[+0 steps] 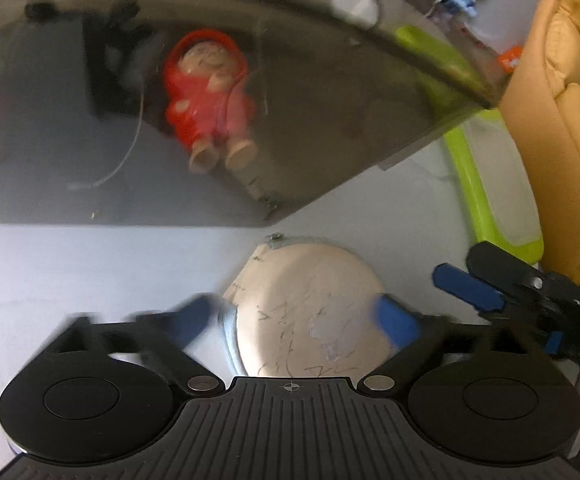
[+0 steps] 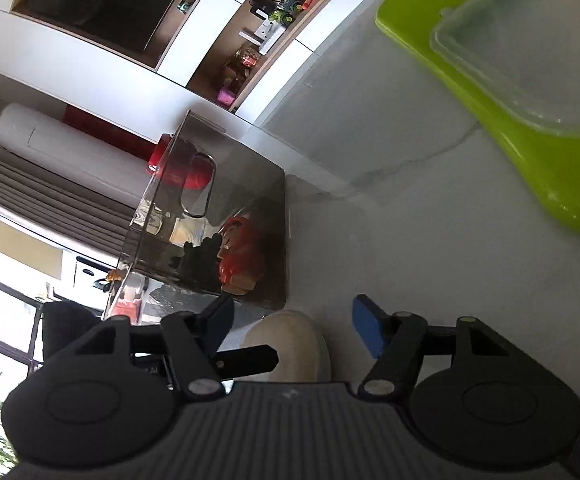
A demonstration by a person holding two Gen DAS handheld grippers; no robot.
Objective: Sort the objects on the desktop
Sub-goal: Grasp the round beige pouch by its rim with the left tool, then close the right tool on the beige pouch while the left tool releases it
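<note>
A round beige disc [image 1: 310,312] with pen scribbles lies on the pale desktop, between the blue pads of my left gripper [image 1: 296,322]. The pads sit at its two sides; motion blur hides whether they touch it. A doll in a red hooded suit [image 1: 208,98] lies inside a smoky transparent box [image 1: 330,152] beyond the disc. My right gripper [image 2: 290,330] is open and empty above the same disc [image 2: 290,340], and it shows at the right of the left wrist view [image 1: 490,280]. The box with the doll [image 2: 242,256] is just ahead-left of it.
A lime green tray [image 2: 530,152] with a clear plastic lid [image 2: 530,52] on it lies at the right of the desk. A tan padded chair [image 1: 562,120] stands beyond it. Black items [image 1: 110,64] and a thin cord [image 1: 130,148] are in the box. Shelves [image 2: 274,20] line the wall.
</note>
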